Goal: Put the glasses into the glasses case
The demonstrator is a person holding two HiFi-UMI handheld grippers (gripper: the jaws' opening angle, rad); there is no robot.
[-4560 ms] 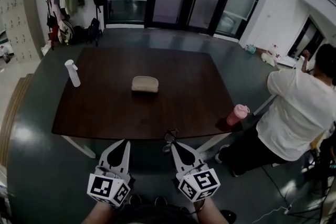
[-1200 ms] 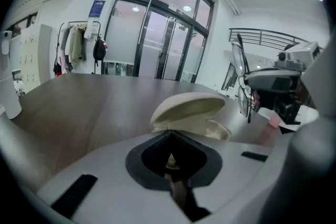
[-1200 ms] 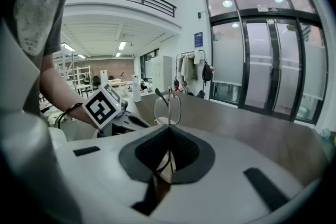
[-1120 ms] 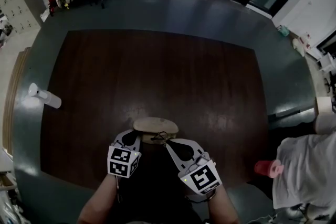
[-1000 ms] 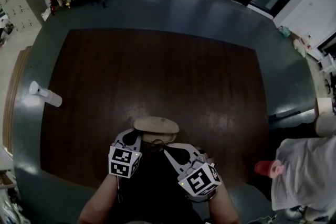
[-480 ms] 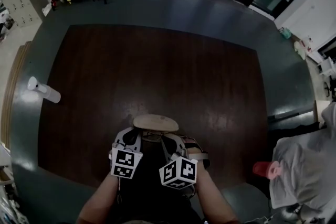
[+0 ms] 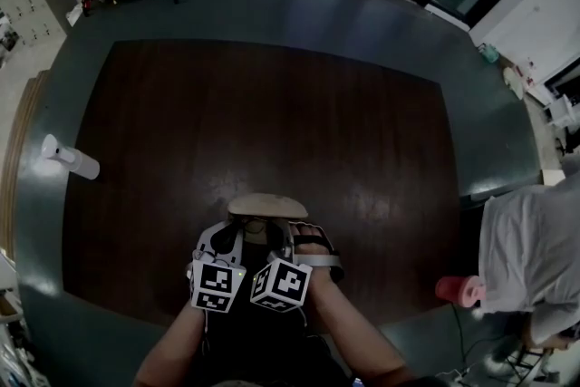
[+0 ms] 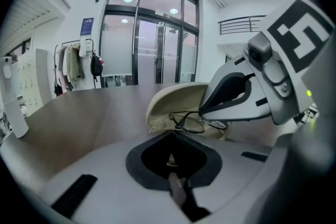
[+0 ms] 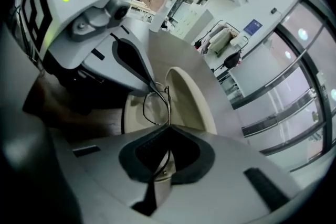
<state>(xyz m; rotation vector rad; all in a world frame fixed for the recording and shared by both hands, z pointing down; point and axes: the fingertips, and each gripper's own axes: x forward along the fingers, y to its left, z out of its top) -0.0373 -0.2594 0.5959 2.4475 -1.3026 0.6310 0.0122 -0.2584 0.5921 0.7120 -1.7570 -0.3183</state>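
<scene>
A beige glasses case [image 7: 267,206] lies open near the front edge of the brown table [image 7: 272,104], lid [image 8: 176,99] raised. My left gripper [image 8: 170,131] is shut at the near rim of the case's lower shell [image 9: 134,113] and appears to pinch it. My right gripper [image 9: 168,126] is shut on a temple of the thin-framed glasses [image 9: 155,105]. It holds them tilted over the open shell, close beside the left gripper's tips [image 9: 151,83]. From the left gripper view the glasses [image 8: 191,122] hang from the right gripper [image 8: 202,112] just inside the case.
A white bottle [image 7: 68,160] lies near the table's left edge. A pink cup [image 7: 458,289] stands at the front right corner, next to a person in a white shirt [image 7: 530,249]. Glass doors and a coat rack are beyond the table.
My right gripper has swung left and down, rolling as it went, and brought the glasses over the open case next to the left gripper. The left gripper stayed at the case.
</scene>
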